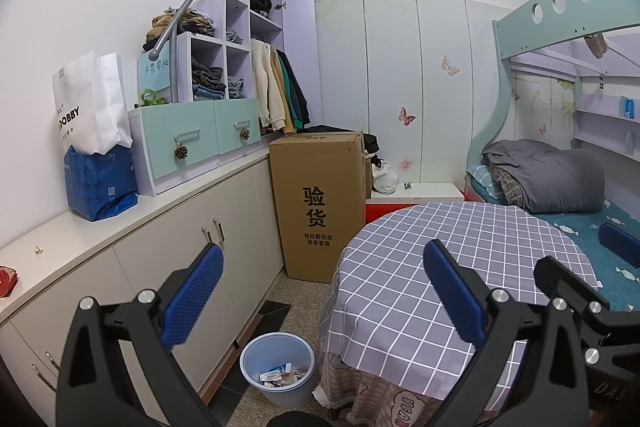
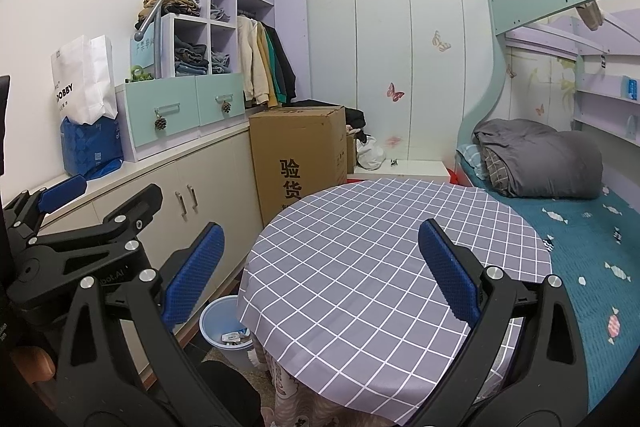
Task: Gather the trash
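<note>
A pale blue trash bin (image 1: 256,383) stands on the floor between the cabinet and the round table, with paper scraps and wrappers (image 1: 280,375) in its bottom. In the right wrist view the bin (image 2: 218,323) is partly hidden behind the grey checked tablecloth (image 2: 360,267). My left gripper (image 1: 322,293) is open and holds nothing; it hovers above the bin and the table's left edge (image 1: 400,287). Over the tabletop my right gripper (image 2: 322,273) is open too, nothing between its blue pads (image 2: 448,271). Each gripper shows in the other's view: right (image 1: 588,259), left (image 2: 100,199).
A tall cardboard box (image 1: 320,203) stands past the bin against the wardrobe. The long cabinet counter (image 1: 120,227) on the left carries a blue bag (image 1: 102,183), a white paper bag (image 1: 88,107) and drawers. A bunk bed (image 2: 580,227) borders the table on the right.
</note>
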Tool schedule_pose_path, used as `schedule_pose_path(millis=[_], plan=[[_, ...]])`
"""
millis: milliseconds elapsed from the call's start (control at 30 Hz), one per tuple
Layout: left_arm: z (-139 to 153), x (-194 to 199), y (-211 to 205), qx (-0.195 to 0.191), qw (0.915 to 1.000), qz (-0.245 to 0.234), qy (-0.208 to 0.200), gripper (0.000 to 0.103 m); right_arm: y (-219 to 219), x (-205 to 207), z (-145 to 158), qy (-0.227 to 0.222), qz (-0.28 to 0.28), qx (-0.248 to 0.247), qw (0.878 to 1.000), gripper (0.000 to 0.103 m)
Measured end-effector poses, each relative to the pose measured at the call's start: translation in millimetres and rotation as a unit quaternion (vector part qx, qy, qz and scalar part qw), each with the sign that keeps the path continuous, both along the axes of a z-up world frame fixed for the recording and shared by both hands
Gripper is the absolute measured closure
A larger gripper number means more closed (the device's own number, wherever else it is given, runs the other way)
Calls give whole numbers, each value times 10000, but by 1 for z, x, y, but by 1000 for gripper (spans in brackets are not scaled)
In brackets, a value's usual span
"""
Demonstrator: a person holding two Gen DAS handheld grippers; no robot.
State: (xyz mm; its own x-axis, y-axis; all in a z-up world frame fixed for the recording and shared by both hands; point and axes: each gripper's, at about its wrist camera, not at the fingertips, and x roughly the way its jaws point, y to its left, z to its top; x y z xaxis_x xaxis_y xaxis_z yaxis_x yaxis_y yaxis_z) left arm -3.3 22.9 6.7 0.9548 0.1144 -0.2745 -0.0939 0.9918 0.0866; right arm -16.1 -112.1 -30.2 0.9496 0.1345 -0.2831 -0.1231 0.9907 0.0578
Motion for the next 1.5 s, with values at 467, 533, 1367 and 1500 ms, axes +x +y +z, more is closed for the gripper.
schedule_pose_path(millis=[467, 533, 1367, 1500], plan=[[0, 0, -1, -3, 10000, -2, 1, 5, 0, 2, 0, 42, 24, 30, 10000, 8], [1, 0, -1, -4, 10000, 6, -1, 5, 1, 2, 0, 44, 29, 35, 10000, 8], [-1, 1, 0, -10, 10000, 4, 18, 5, -1, 4, -2, 91, 49, 53, 9999, 8], [-1, 1, 0, -2, 10000, 9, 22, 5, -1, 4, -4, 108, 52, 64, 9999, 8]])
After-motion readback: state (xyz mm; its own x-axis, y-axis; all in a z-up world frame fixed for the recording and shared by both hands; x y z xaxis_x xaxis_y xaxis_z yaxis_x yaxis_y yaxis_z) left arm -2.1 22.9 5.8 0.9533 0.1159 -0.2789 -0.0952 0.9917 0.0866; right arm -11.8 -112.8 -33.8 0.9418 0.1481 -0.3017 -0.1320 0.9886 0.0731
